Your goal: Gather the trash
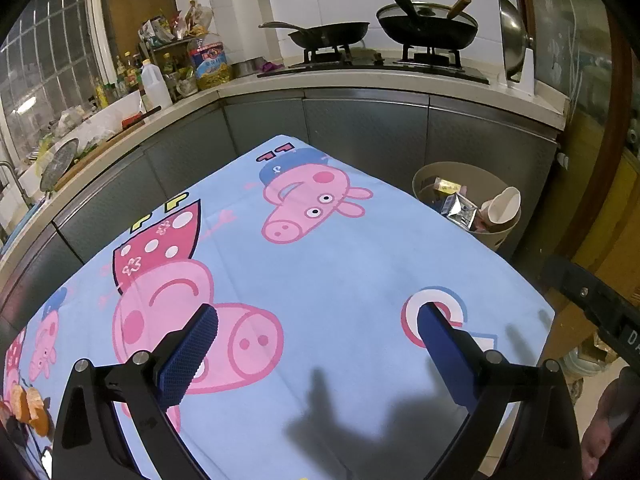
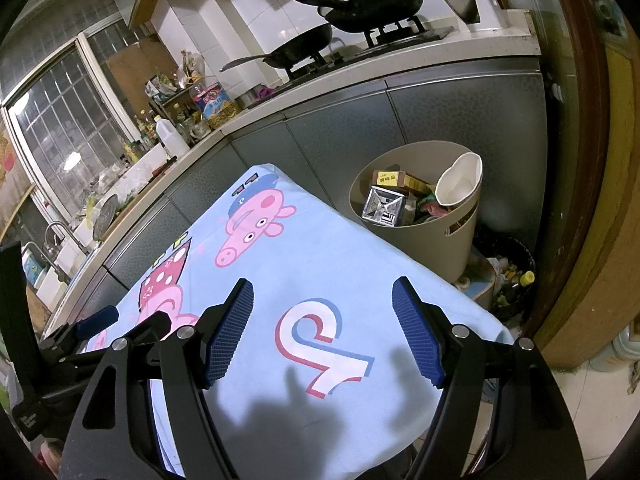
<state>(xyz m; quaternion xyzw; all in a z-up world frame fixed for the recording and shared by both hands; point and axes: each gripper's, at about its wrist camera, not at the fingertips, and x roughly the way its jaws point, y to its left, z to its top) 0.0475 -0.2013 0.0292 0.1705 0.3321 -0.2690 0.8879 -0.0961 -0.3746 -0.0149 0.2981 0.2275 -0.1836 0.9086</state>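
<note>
A beige trash bin [image 1: 496, 236] stands on the floor past the table's far right corner; it also shows in the right wrist view [image 2: 424, 240]. It holds a white paper cup [image 2: 456, 182], a silver carton [image 2: 382, 206] and yellow boxes. Orange peel pieces [image 1: 32, 410] lie on the cloth at the near left edge. My left gripper [image 1: 316, 350] is open and empty above the blue cartoon-pig tablecloth [image 1: 340, 272]. My right gripper [image 2: 324, 328] is open and empty above the cloth's right part [image 2: 320, 264].
A kitchen counter [image 1: 360, 82] wraps behind and left of the table, with pans on a stove [image 1: 372, 62], bottles and a sink. A dark basin with scraps [image 2: 508, 280] sits on the floor right of the bin. A wooden door frame [image 2: 576, 160] stands at right.
</note>
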